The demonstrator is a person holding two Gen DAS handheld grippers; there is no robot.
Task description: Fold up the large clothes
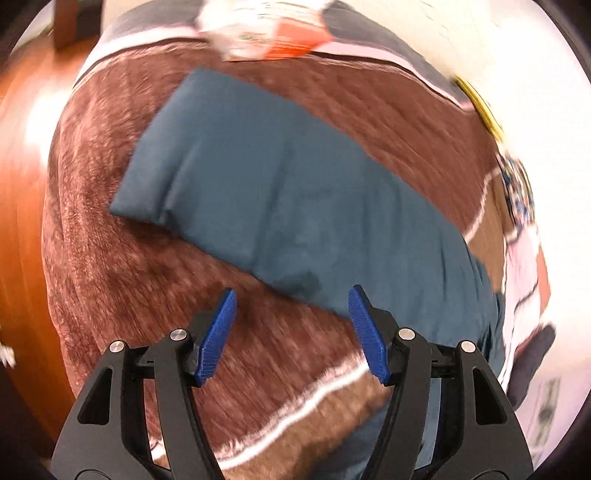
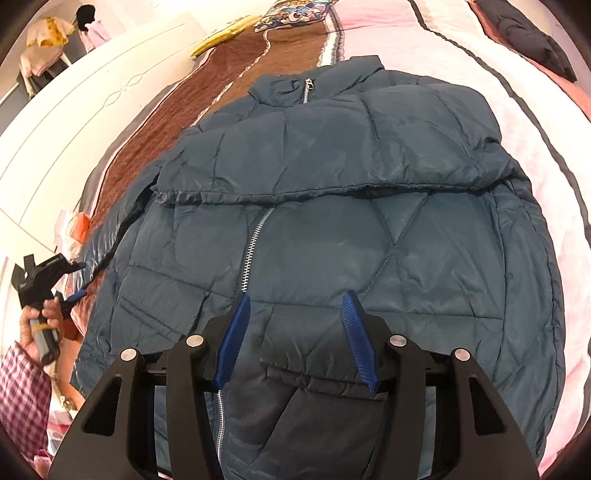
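A teal quilted puffer jacket point(image 2: 332, 236) lies front up on the bed, zipper closed, with one sleeve folded across its chest. Its other sleeve point(image 1: 266, 192) stretches out flat over the brown blanket point(image 1: 110, 258). My left gripper point(image 1: 291, 295) hovers open just short of that sleeve's near edge, with only blanket between its fingers. It also shows at the jacket's left side as the left gripper point(image 2: 72, 284), held by a hand point(image 2: 37, 325). My right gripper point(image 2: 297, 297) is at the jacket's hem, its blue pads closed on a thick raised fold of the hem point(image 2: 295, 365).
Pink bedding point(image 2: 535, 184) with dark stripes lies to the jacket's right, with a dark garment point(image 2: 532, 40) at the far corner. A white headboard point(image 2: 92, 122), a yellow item point(image 2: 218, 40) and a patterned cushion point(image 2: 291, 11) lie beyond. An orange wooden floor point(image 1: 22, 184) borders the bed.
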